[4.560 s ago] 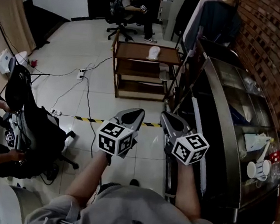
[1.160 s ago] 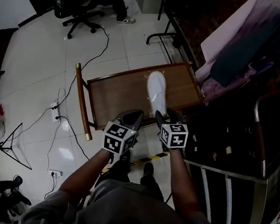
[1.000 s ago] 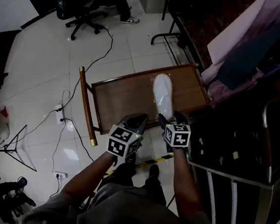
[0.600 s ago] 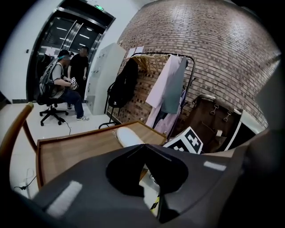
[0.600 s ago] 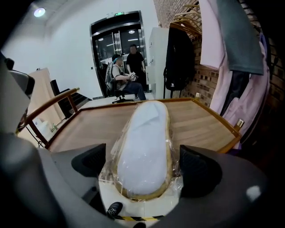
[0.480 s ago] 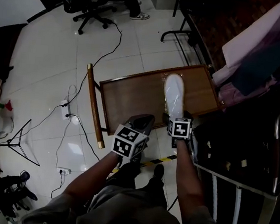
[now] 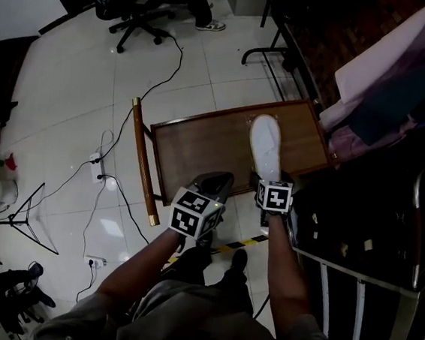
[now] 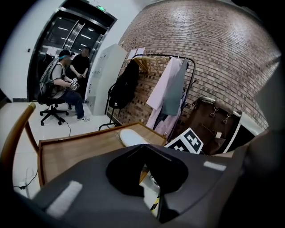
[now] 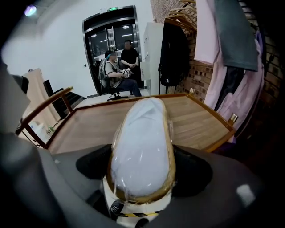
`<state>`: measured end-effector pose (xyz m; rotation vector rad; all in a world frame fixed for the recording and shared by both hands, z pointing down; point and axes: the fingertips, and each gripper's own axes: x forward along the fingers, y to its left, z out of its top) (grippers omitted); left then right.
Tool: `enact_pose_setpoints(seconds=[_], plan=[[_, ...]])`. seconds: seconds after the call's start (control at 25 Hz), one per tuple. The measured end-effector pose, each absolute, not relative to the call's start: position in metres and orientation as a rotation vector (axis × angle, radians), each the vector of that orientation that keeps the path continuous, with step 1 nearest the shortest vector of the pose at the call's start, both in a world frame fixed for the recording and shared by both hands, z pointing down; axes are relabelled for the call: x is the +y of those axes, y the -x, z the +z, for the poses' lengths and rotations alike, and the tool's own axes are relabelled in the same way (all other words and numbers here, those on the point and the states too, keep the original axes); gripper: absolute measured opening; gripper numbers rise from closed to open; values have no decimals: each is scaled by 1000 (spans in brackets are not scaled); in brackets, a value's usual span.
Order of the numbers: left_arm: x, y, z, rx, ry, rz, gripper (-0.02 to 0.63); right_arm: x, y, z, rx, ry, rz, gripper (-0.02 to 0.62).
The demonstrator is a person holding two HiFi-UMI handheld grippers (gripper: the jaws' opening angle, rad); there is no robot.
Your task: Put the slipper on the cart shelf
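Jaws of the right gripper [image 7: 269, 180] are closing around the heel of the white, tan-rimmed slipper in clear plastic wrap [image 9: 141, 147], not yet clamping it. The slipper is lying toe-away on the brown wooden cart's top shelf [image 7: 200, 145], by its near edge. The left gripper [image 8: 144, 167] is hovering, jaws together, empty. Likely hazards: the slick wrap sliding free, or the toe drooping from a heel-only grip.
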<state>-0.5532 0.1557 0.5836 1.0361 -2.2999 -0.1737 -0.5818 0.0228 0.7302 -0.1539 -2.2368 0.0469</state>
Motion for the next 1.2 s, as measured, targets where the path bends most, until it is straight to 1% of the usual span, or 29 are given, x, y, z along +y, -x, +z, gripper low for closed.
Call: enact_pose_setpoints(seconds=[0.28,0.64,0.92,1.2], plan=[[135,549,560,-2297,-1139,-173,8,7,563,684,-2306,110,74,385],[104,528,550,-2249,-1280,-153,8,-17,521,626,-2415,27,80,371],[60,487,537,-2189,-1409,-114,8,-49,455,573,-2507,-73,121,370],[-3,411,519,-2110,-1565,-66,8,-90,365,517,-2598,-191,157,370]])
